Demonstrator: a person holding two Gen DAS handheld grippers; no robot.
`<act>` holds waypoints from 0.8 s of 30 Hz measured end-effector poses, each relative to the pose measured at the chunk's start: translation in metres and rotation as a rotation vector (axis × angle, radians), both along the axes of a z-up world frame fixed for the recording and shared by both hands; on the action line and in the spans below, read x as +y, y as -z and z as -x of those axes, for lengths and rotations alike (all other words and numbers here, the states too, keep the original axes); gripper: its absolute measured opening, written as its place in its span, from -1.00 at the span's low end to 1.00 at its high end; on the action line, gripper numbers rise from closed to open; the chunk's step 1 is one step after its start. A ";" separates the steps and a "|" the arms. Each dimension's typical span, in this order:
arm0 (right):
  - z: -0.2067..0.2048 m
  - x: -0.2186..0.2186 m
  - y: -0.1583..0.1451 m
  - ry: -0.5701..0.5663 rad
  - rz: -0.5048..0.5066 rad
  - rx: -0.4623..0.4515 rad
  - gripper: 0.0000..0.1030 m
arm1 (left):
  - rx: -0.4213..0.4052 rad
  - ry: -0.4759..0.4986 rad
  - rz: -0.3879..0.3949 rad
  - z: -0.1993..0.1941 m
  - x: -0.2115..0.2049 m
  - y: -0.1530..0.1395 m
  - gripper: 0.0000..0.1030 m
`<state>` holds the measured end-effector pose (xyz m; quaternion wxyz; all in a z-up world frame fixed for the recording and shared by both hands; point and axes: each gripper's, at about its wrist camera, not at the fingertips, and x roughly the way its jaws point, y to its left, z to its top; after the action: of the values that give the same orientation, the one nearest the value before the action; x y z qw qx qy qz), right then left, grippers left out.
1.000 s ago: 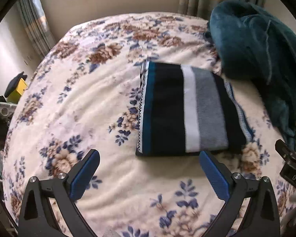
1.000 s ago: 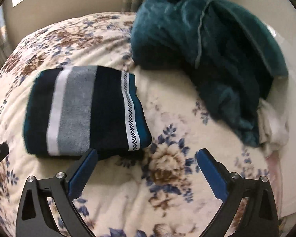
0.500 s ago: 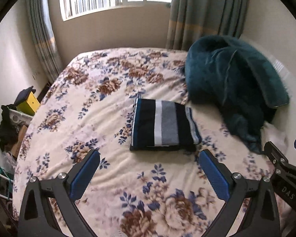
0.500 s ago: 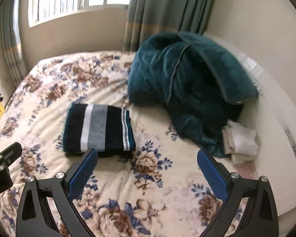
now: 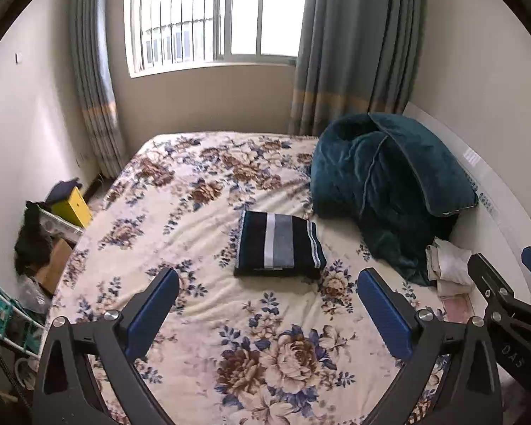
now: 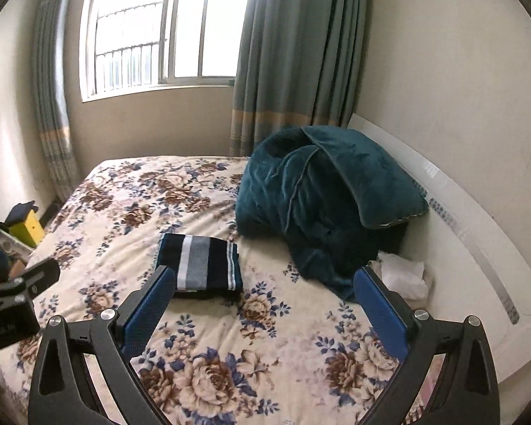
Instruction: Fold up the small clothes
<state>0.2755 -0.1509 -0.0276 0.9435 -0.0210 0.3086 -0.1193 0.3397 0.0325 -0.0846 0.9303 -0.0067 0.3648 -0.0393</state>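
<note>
A folded striped garment [image 5: 279, 245] [image 6: 201, 264], black with white, grey and teal bands, lies flat in the middle of the floral bed [image 5: 180, 212] [image 6: 131, 212]. My left gripper [image 5: 268, 295] hangs open well short of it, above the bed's near part, nothing between its blue pads. In the right wrist view my right gripper [image 6: 264, 292] is open too, raised back from the garment, and holds nothing. The right gripper's tip [image 5: 506, 290] shows at the right edge of the left wrist view.
A crumpled teal blanket [image 5: 386, 184] [image 6: 322, 194] lies heaped at the bed's right by the white headboard [image 6: 478, 233]. White cloths [image 5: 449, 265] [image 6: 403, 272] sit beside it. Boxes and clutter [image 5: 53, 219] stand on the floor left of the bed. A window and curtains lie beyond.
Both grippers have pulled up and back from the folded garment, which now looks small and far. The garment stays where it lay. Both stayed open.
</note>
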 end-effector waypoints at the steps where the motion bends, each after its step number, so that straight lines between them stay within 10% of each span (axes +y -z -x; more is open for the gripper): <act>1: 0.011 0.002 -0.007 -0.005 -0.002 -0.010 0.98 | -0.003 0.002 -0.004 0.006 0.000 -0.003 1.00; 24: 0.081 0.007 -0.037 -0.061 -0.021 -0.036 1.00 | -0.053 -0.061 -0.039 0.062 0.003 -0.019 1.00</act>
<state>0.1941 -0.1443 0.0092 0.9523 -0.0183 0.2920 -0.0873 0.2776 0.0359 -0.0660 0.9403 0.0015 0.3404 -0.0040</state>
